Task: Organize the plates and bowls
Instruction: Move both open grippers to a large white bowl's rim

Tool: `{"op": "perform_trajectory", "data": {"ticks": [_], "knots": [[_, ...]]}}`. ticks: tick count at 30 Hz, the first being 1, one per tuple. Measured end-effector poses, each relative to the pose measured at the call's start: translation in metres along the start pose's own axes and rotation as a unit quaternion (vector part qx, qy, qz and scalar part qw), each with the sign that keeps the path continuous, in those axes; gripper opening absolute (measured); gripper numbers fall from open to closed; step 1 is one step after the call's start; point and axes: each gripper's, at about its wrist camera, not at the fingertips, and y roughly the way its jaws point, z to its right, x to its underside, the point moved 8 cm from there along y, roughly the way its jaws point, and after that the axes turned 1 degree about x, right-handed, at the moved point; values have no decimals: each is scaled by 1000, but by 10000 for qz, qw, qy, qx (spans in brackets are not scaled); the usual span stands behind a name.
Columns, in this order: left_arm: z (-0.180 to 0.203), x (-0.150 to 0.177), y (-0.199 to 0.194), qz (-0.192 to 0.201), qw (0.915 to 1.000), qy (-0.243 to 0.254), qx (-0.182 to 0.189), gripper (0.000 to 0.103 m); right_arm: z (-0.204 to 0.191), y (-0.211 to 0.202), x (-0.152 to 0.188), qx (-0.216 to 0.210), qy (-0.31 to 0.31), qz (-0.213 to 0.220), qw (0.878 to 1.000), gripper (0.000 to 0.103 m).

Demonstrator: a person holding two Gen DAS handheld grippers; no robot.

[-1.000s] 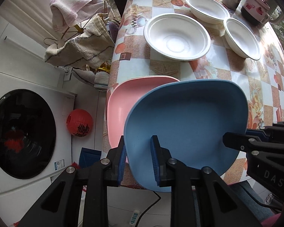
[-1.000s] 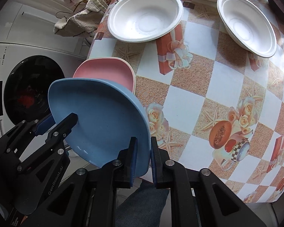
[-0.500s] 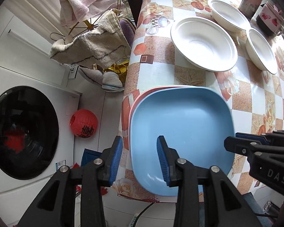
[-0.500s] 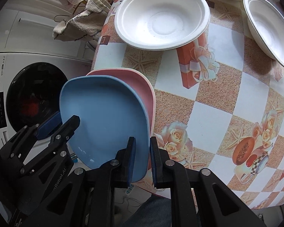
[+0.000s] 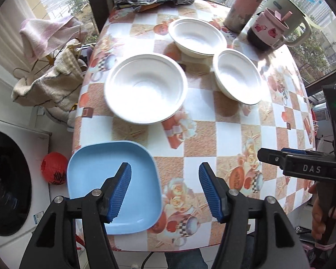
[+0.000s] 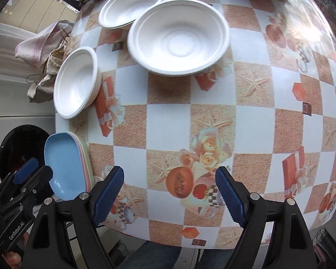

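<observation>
Here, at the table's left corner, the blue plate lies flat on a stack; from my right wrist camera I see pink and paler rims under it, though I cannot tell how many plates there are. My left gripper hangs just over the plate's right edge, jaws spread wide and holding nothing. Farther back sit three white bowls: the large bowl at left, the far bowl behind it, and the small bowl to the right, all upright and apart from the plates. My right gripper hovers over the bare cloth right of the stack, likewise spread and empty. A mug stands at the far right.
</observation>
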Motion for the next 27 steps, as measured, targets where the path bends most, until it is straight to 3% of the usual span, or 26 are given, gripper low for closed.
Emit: {"op": "perform_trajectory", "data": {"ticks": [7, 13, 18, 21, 24, 27], "knots": [[63, -68, 18, 95, 9996, 262, -98, 67, 61, -11, -49, 106, 312, 208, 9992, 85], [74, -121, 55, -39, 9988, 244, -426, 67, 61, -4, -106, 52, 77, 341, 9994, 85], [74, -142, 88, -326, 9983, 70, -478, 67, 49, 13, -144, -127, -14, 284, 9995, 85], [75, -146, 103, -460, 9959, 164, -756, 66, 41, 27, -154, -92, -108, 247, 9996, 84], [71, -145, 115, -682, 9951, 24, -721, 65, 40, 39, -157, -203, -26, 140, 9997, 84], [74, -144, 124, -813, 9948, 7, -619, 59, 41, 49, -155, -308, 6, 1, 9995, 64]]}}
